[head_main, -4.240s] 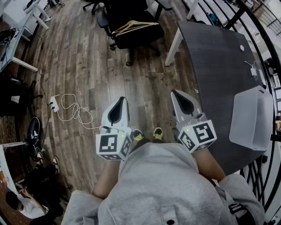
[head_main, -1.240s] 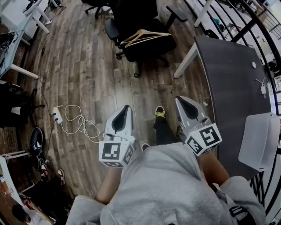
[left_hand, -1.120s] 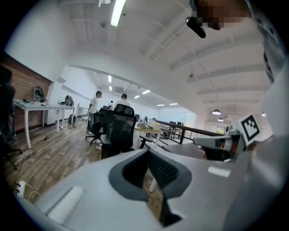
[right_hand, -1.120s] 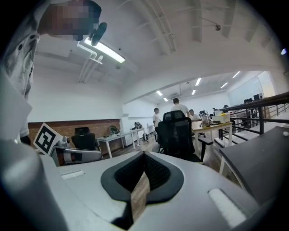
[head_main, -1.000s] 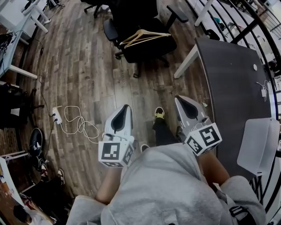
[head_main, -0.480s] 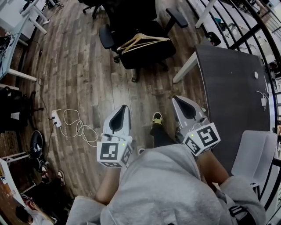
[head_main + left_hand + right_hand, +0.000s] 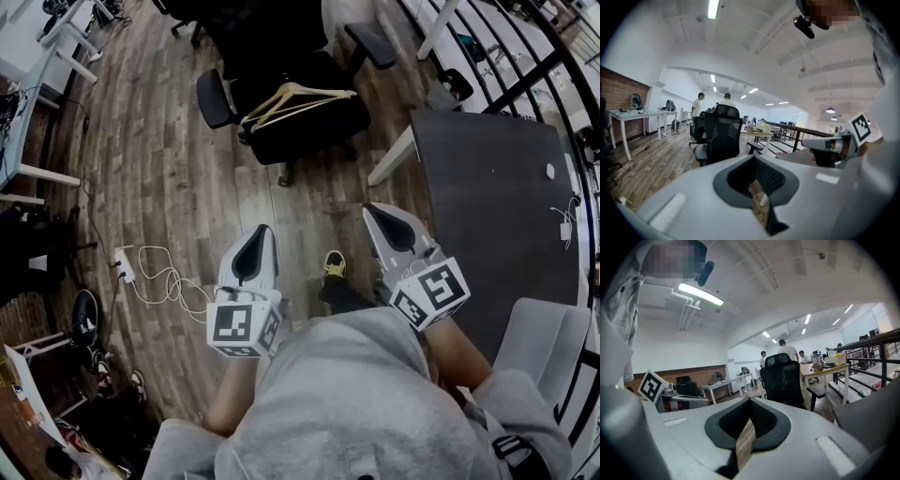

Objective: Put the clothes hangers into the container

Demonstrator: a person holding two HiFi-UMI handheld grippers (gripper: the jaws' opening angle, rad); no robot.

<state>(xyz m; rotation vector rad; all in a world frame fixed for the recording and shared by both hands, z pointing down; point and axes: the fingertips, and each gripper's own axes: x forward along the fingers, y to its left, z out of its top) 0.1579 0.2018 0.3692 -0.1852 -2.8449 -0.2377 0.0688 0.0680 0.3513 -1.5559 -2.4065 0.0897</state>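
We held both tools out ahead of us over the wood floor (image 7: pixel 178 187). The left gripper (image 7: pixel 262 234) had its jaws closed together with nothing between them, and the right gripper (image 7: pixel 376 214) was likewise closed on nothing (only a sliver of floor showed through each slit). The wooden clothes hangers (image 7: pixel 298 99) lay piled on the seat of the black office chair (image 7: pixel 323 127), well ahead of both grippers. The pale container (image 7: pixel 544 347) sat at the near end of the dark table (image 7: pixel 492 206) on our right, well apart from the hangers.
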